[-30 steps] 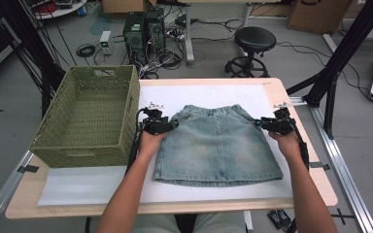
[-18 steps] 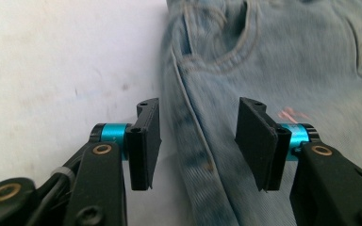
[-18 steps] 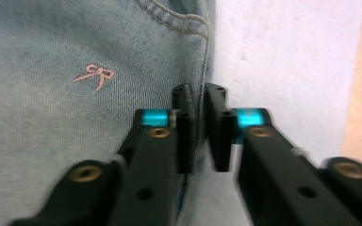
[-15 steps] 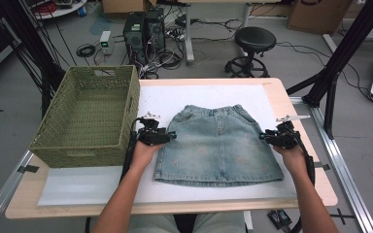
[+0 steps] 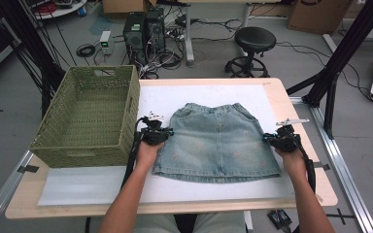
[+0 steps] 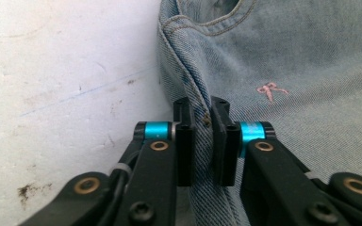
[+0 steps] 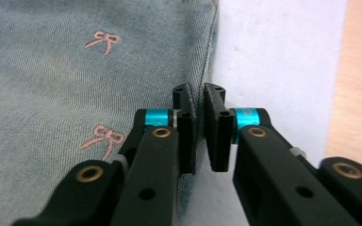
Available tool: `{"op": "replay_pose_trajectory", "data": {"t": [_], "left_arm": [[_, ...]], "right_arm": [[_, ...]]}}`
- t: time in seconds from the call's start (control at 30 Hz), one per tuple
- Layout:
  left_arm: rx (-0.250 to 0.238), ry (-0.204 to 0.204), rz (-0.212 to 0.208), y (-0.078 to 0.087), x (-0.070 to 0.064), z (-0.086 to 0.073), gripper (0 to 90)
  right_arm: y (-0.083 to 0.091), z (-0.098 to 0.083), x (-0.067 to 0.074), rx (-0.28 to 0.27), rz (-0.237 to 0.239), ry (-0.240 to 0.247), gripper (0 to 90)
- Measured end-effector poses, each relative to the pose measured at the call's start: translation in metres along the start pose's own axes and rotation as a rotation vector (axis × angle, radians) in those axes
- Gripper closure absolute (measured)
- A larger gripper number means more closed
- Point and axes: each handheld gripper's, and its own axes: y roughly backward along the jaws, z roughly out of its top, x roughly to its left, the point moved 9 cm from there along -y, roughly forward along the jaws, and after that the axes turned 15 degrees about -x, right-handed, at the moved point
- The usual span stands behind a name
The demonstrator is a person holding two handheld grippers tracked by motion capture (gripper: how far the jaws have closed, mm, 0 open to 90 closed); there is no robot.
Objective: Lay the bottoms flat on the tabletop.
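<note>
A light blue denim skirt (image 5: 218,143) with small pink bows lies flat on the white mat (image 5: 175,97), waistband away from me. My left gripper (image 5: 167,132) sits at the skirt's left side. In the left gripper view its jaws (image 6: 201,106) have just been closing and now pinch a raised fold of the side seam (image 6: 188,70). My right gripper (image 5: 267,140) is at the skirt's right side. In the right gripper view its jaws (image 7: 199,92) have also just been closing, and they nip the skirt's edge (image 7: 207,56) in a narrow gap.
A green woven basket (image 5: 87,114), with nothing in it, stands on the table left of the mat, close to my left hand. The wooden table edge (image 5: 315,160) lies just right of my right hand. A black stool (image 5: 255,39) and computer boxes stand on the floor beyond.
Both grippers slid a little toward me along the skirt's sides, the right one also outward. Both pairs of jaws then closed onto the skirt's edges.
</note>
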Motion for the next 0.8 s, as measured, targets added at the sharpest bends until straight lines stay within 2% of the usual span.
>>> {"op": "replay_pose_trajectory", "data": {"t": [0.07,0.1,0.2,0.4,0.47,0.5,0.53,0.57,0.63,0.67,0.7,0.73,0.8], "left_arm": [[0.002,0.032,-0.013,0.007,-0.001,-0.004,60.0],[0.007,0.037,-0.024,0.011,-0.003,-0.007,57.0],[0.018,0.029,-0.035,0.023,-0.01,-0.013,53.8],[0.029,0.021,-0.041,0.044,-0.018,-0.024,54.9],[0.035,0.016,-0.035,0.049,-0.019,-0.027,58.3],[0.036,-0.019,-0.022,0.052,-0.018,-0.028,63.9],[0.039,-0.042,-0.023,0.055,-0.018,-0.03,76.7],[0.043,-0.034,-0.022,0.057,-0.018,-0.031,83.6],[0.043,-0.038,-0.028,0.06,-0.018,-0.032,84.3],[0.04,-0.032,-0.033,0.062,-0.019,-0.032,84.1],[0.035,-0.019,-0.043,0.065,-0.02,-0.033,82.3],[0.038,-0.002,-0.052,0.068,-0.02,-0.034,76.7],[0.036,0.017,-0.063,0.073,-0.021,-0.035,64.4]], "right_arm": [[0.007,0.0,0.002,-0.029,0.019,-0.029,68.8],[0.011,0.0,0.002,-0.039,0.033,-0.043,67.8],[0.022,-0.006,0.003,-0.035,0.04,-0.042,66.8],[0.031,-0.023,0.009,0.003,0.054,-0.045,68.5],[0.03,-0.026,0.01,0.009,0.046,-0.03,76.0],[0.032,-0.027,0.011,0.013,0.045,-0.028,86.5],[0.032,-0.027,0.013,0.016,0.055,-0.017,87.5],[0.034,-0.027,0.013,0.021,0.051,0.004,87.9],[0.036,-0.027,0.012,0.016,0.042,-0.002,87.7],[0.037,-0.028,0.012,0.011,0.043,-0.02,83.7],[0.039,-0.028,0.013,0.01,0.039,-0.029,73.9],[0.042,-0.029,0.016,0.008,0.052,-0.047,67.0],[0.049,-0.028,0.019,-0.011,0.067,-0.047,62.5]]}}
